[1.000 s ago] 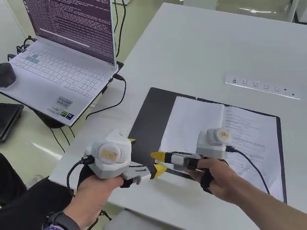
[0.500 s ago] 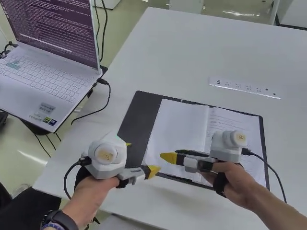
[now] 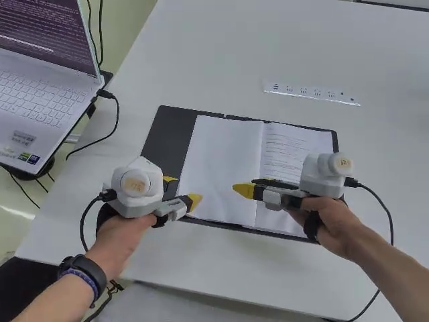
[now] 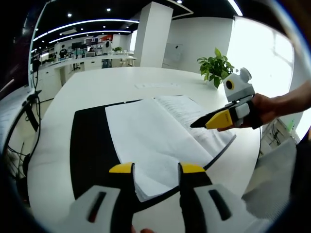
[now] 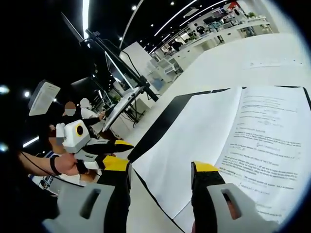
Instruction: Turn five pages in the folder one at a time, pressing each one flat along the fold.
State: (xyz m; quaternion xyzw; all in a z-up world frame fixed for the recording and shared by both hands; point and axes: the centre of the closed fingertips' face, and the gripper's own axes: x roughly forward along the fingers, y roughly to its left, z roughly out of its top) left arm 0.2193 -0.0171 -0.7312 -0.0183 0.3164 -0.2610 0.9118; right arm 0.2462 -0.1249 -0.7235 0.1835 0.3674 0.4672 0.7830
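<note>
Folder (image 3: 164, 134) lies open and flat near the front edge of the white table (image 3: 221, 60), black cover, white paper pages (image 3: 221, 161), loads of bare tabletop behind it. Left gripper (image 3: 182, 190) sits just off its front-left corner, jaws apart, nothing in them. Right gripper (image 3: 242, 190) hovers over the pages by the fold, pointing left, jaws also spread, empty.
</note>
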